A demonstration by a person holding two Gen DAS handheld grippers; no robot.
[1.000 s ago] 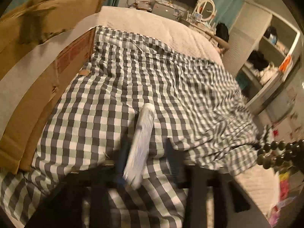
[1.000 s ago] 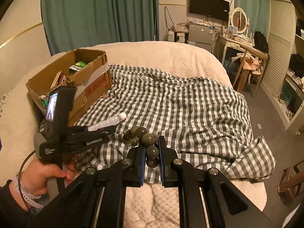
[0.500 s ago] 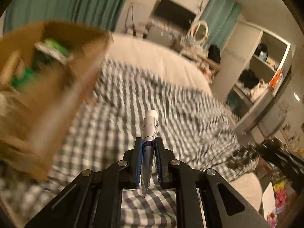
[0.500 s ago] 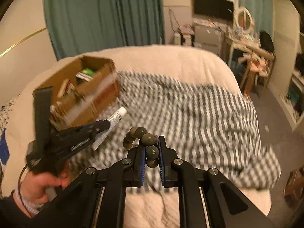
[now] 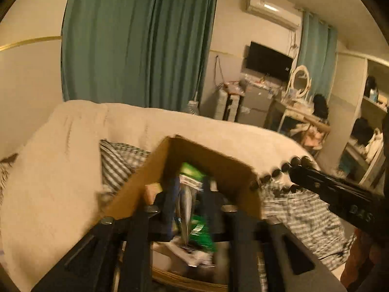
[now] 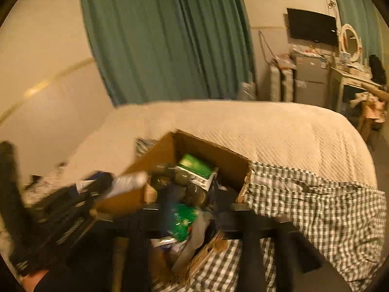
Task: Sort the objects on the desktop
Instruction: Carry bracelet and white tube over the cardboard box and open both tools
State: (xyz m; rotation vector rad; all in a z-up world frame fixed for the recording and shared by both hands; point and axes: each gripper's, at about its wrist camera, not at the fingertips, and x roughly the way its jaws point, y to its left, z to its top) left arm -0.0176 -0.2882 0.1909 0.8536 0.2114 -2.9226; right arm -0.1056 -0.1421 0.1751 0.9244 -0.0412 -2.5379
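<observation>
Now the left gripper point(image 5: 186, 204) hangs over the open cardboard box point(image 5: 216, 163), which sits on the bed point(image 5: 60, 170) at the edge of the checked cloth point(image 5: 304, 209); between its two blue-padded fingers point(image 5: 170, 194) a pale, blurred tube point(image 5: 186, 206) shows, lying along the fingers with its capped end forward and down toward the box; the jaws stand only a narrow gap apart, and in the right wrist view the same tube point(image 6: 128, 182) juts from that gripper point(image 6: 107, 182) over the box's near left wall, so it reads as clamped, though the blur stops me being sure; the right gripper point(image 6: 189, 206) is also above the box point(image 6: 214, 150), further toward the cloth point(image 6: 316, 206) side, and it grips a string of dark beads point(image 5: 279, 172), which trails off its tip in the left wrist view; how wide its jaws stand is smeared, but they look closed on the beads point(image 6: 192, 189); inside the box lie a green-and-white packet point(image 6: 197, 170) and other clutter; what matters for the coming move is that both loads are already over the opening, the tube nearer the left wall with its long axis pointing inward, so I judge the release needs only a letting go, with the left hand's tube at some risk of tipping over that wall.
</observation>
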